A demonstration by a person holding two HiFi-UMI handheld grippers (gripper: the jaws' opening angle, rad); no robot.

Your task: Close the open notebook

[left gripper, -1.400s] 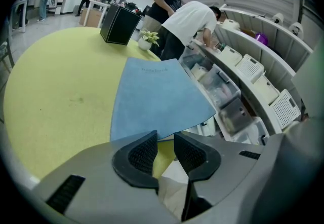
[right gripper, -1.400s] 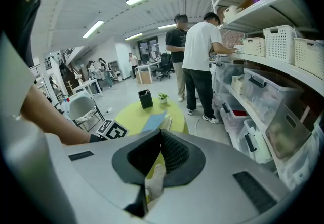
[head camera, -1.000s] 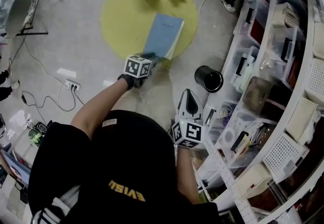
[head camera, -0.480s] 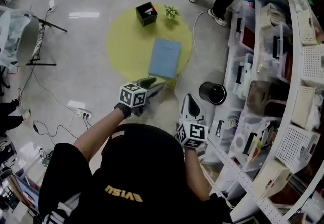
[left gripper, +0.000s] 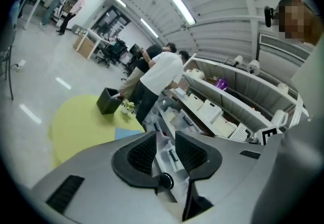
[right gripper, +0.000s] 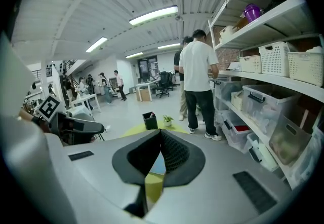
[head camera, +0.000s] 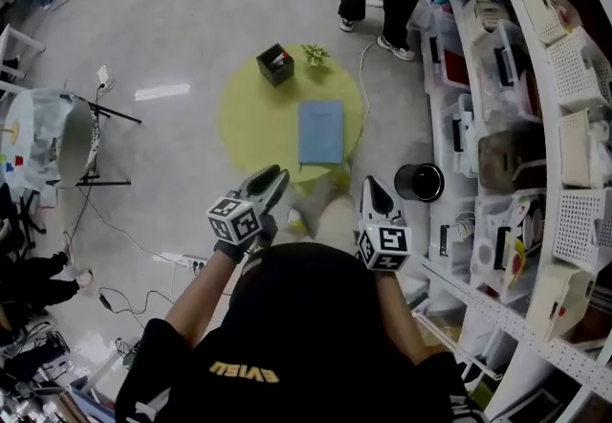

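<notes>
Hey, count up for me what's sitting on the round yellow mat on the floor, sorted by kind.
Blue notebook, lying closed: 1
Black box: 1
Small potted plant, at the mat's edge: 1
Total on the yellow mat: 3

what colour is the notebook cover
Light blue; the notebook shows best in the head view.

Blue notebook (head camera: pixel 320 131), yellow-green mat (head camera: pixel 251 122)
</notes>
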